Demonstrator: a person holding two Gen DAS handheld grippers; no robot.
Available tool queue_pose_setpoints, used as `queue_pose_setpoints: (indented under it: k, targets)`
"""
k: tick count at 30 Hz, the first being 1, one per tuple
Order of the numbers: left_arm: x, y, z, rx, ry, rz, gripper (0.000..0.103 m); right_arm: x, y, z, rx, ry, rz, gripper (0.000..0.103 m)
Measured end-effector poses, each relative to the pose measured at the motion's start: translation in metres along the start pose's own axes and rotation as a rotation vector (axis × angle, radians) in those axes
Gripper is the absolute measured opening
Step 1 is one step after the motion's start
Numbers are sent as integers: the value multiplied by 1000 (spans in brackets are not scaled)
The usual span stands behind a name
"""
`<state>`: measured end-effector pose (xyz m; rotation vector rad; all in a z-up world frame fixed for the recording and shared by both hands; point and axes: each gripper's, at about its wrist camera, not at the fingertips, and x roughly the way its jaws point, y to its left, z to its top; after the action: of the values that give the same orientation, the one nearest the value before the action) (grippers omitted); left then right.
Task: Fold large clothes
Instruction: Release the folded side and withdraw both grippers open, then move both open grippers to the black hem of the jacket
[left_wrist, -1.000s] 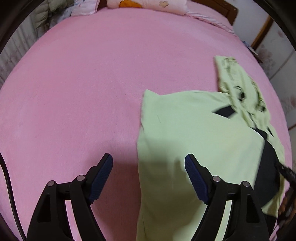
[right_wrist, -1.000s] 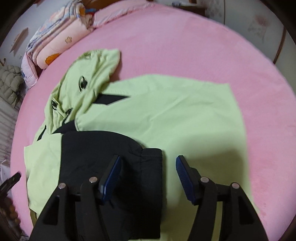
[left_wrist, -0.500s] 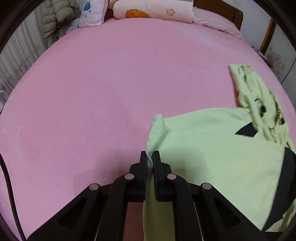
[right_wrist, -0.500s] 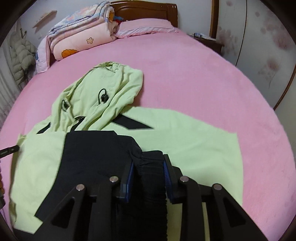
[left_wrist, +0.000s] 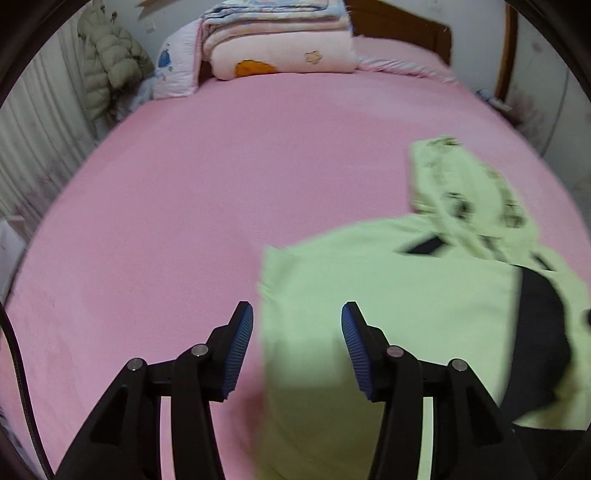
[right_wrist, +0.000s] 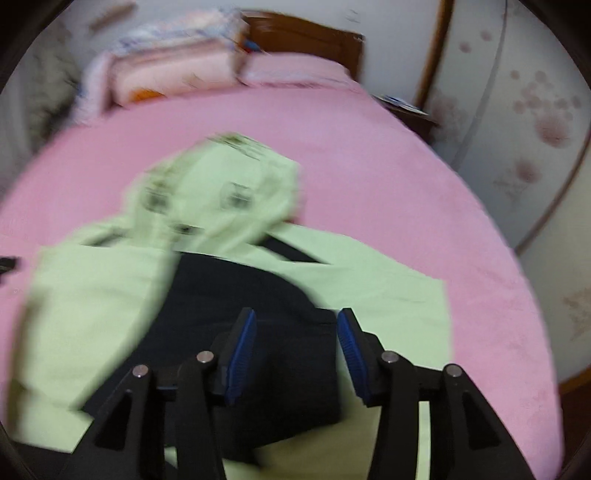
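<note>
Both the left tongs (left_wrist: 297, 319) and right tongs (right_wrist: 295, 325) are spreading with nothing pinched, above the pale green hooded jacket (left_wrist: 388, 314) lying partly folded on the pink bed (left_wrist: 184, 206), so the next fold likely calls for fresh grips on its near hem.

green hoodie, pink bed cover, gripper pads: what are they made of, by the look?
Green hoodie: soft matte knit, likely cotton; drapes, creases. Pink bed cover: fuzzy matte fleece or plush, probably. Pads: blue ribbed, likely rubber, on black rigid plastic.
</note>
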<state>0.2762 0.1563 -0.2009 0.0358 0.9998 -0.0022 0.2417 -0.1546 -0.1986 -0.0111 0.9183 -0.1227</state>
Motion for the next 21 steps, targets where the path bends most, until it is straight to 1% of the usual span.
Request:
queue_pose_setpoints:
  k: [1,2,3,4,6,8,9,10,11,12,13,14,16,18,20,21]
  targets:
    - [-3,-7,-9,-1,17,-23,49,-8,13,-3,-1,-5,78,47]
    - [-4,-15,-18,-3,36,-34,49,-11,25,-6,-3,2,136,47]
    - [-1,-21,-29,-3,57,-41,49,-10,41,-11,-9,23,197,47]
    - [5,-26,-41,-4,89,-30,49,-5,56,-18,-20,44,231,46]
    - [21,-28,-60,-17,147,-11,49,9,79,-29,-53,88,250,46]
    - [33,-24,-70,-21,154,40,49,29,91,-41,-78,129,215,41]
    - [39,-17,-74,-22,151,57,50,37,89,-45,-82,139,191,41]
    - [41,-12,-76,-22,147,64,50,48,79,-51,-84,151,128,40]
    - [42,-8,-76,-22,143,79,50,54,65,-55,-75,165,74,40]
    - [44,-2,-76,-21,141,84,50,58,55,-58,-61,173,43,40]
    - [45,3,-74,-22,143,79,50,61,34,-62,-26,176,10,40]
    - [45,4,-73,-22,145,75,50,62,16,-63,7,175,5,34]
    - [46,1,-69,-7,150,74,50,59,-9,-64,51,183,44,16]
    - [40,-1,-68,7,159,95,51,54,-21,-63,64,207,92,16]
    - [29,-1,-66,-13,173,81,52,43,-26,-61,87,218,129,19]
    - [22,-1,-67,-31,181,73,55,33,-27,-59,94,214,127,19]
